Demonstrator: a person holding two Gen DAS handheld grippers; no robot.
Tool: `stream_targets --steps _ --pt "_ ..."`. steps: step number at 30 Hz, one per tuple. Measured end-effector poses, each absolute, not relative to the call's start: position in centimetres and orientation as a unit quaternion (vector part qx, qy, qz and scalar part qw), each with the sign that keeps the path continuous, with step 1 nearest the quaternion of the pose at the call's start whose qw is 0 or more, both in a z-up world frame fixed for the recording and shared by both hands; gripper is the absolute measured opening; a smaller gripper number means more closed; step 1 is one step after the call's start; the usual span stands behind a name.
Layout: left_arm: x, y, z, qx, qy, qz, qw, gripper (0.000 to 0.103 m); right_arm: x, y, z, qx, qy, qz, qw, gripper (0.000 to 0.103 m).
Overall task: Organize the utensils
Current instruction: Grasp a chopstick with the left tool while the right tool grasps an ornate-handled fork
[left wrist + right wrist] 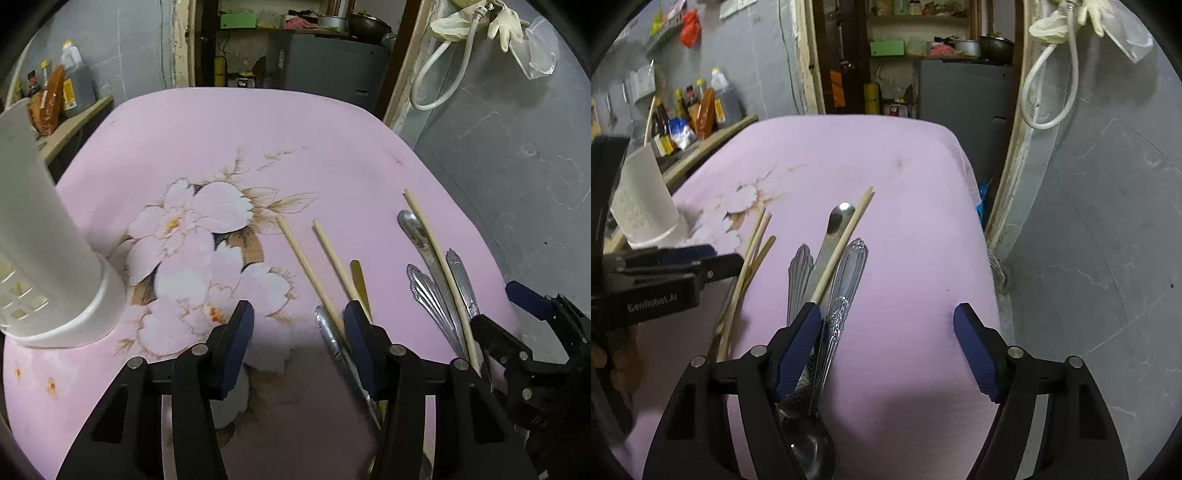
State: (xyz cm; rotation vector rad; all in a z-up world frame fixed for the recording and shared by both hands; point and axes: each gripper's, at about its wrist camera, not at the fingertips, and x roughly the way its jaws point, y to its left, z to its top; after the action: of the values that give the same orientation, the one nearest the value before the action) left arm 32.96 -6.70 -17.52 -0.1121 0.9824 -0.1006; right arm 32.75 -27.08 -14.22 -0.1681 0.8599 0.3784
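so your left gripper [299, 343] and right gripper [886, 350] gaped empty beside the holder [44, 236]; slick, stiff spoons [846, 280] wanted mid-handle grips.

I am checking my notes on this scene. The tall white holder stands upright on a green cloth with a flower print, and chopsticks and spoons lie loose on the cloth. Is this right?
Not quite: the cloth is pink, not green. The left wrist view shows it clearly. The rest holds: the tall white holder stands upright on it, and chopsticks and spoons lie loose on the cloth.
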Motion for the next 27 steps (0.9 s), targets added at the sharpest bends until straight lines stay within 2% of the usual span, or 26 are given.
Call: stream_targets --steps 9,15,16,17,18,21,25,27 --pt "34.4 -6.9 -17.7 -0.054 0.480 -0.054 0.874 0.030 33.1 -27.1 -14.2 -0.095 0.424 0.146 0.889 0.073" --pt "35.8 -7.5 -17.6 -0.048 0.489 -0.058 0.869 0.029 33.6 -26.5 -14.5 -0.102 0.429 0.146 0.886 0.073" --pt "36.0 -7.7 -17.6 -0.050 0.488 -0.058 0.869 0.027 33.7 -26.5 -14.5 -0.098 0.430 0.145 0.886 0.073" --pt "36.2 -7.6 -17.6 -0.053 0.488 -0.059 0.869 0.020 33.8 -26.6 -14.5 -0.093 0.432 0.146 0.885 0.071" --pt "36.2 -7.6 -17.7 -0.057 0.488 -0.059 0.869 0.011 33.9 -26.8 -14.5 -0.085 0.433 0.147 0.885 0.065" --pt "36.4 -7.1 -17.7 -0.077 0.490 -0.057 0.867 0.010 33.4 -26.9 -14.2 -0.089 0.429 0.137 0.888 0.041" --pt "36.0 -5.6 -17.3 -0.112 0.489 -0.048 0.864 0.009 33.7 -28.1 -14.1 -0.059 0.440 0.140 0.885 0.026" --pt "35.5 -4.6 -17.2 -0.129 0.489 -0.039 0.862 0.009 33.9 -28.6 -14.0 -0.040 0.448 0.143 0.882 0.024"
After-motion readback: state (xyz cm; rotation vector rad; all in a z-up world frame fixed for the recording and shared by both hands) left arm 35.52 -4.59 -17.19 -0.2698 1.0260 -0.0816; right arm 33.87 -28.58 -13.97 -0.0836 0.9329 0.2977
